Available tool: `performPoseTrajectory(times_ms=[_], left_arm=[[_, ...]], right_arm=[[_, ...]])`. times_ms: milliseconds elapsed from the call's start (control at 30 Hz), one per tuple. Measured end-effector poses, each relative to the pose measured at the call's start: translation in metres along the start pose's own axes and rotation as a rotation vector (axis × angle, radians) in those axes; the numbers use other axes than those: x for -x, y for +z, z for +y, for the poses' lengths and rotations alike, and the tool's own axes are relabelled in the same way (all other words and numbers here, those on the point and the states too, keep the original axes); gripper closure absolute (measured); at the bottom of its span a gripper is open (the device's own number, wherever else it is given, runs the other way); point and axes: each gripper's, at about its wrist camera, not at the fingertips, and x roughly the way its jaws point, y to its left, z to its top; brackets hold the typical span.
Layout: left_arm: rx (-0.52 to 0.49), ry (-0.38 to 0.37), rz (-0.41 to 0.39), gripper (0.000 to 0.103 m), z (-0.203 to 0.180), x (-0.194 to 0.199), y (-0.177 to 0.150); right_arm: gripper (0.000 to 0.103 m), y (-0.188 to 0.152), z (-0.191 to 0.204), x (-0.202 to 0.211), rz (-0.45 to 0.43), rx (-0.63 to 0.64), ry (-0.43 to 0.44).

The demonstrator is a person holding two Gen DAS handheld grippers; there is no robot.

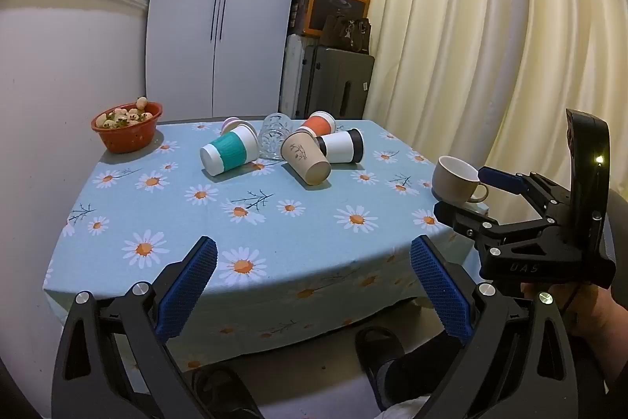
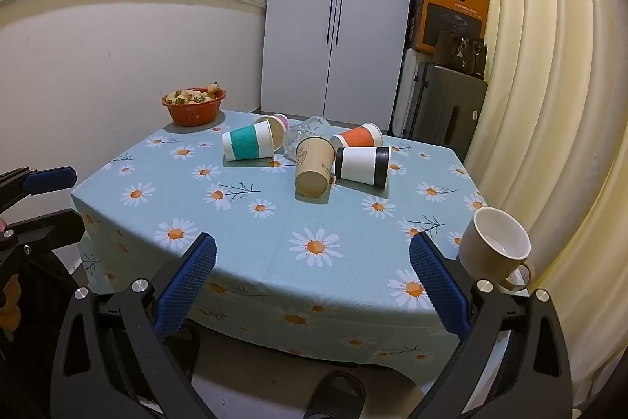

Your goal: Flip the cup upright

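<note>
Several cups lie on their sides in the middle of the daisy tablecloth [image 1: 235, 214]: a teal-banded cup [image 1: 229, 156], a brown paper cup [image 1: 306, 160], a black-and-white cup [image 1: 341, 146], an orange cup [image 1: 318, 123], a pink cup [image 1: 231, 123] and a clear glass [image 1: 274, 136]. A beige mug [image 1: 457, 179] stands upright at the right table edge; it also shows in the right wrist view [image 2: 494, 246]. My left gripper [image 1: 314, 277] is open and empty at the front edge. My right gripper [image 2: 314, 277] is open and empty, beside the mug.
An orange bowl [image 1: 127, 128] of fruit stands at the back left corner. Behind the table are a white cabinet [image 1: 219, 18], a suitcase [image 1: 337, 81] with a box on top, and curtains [image 1: 490, 26] at the right. A wall runs along the left.
</note>
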Motion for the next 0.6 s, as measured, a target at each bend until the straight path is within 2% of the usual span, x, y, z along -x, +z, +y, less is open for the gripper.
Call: performPoseTrajectory(times_ms=[600], left_arm=[[0.004,-0.002,-0.003,0.007,0.0005,-0.0001,0.0004]], right_arm=[[0.005,-0.0003,-0.0002,-0.0003,0.0,0.0,-0.002]])
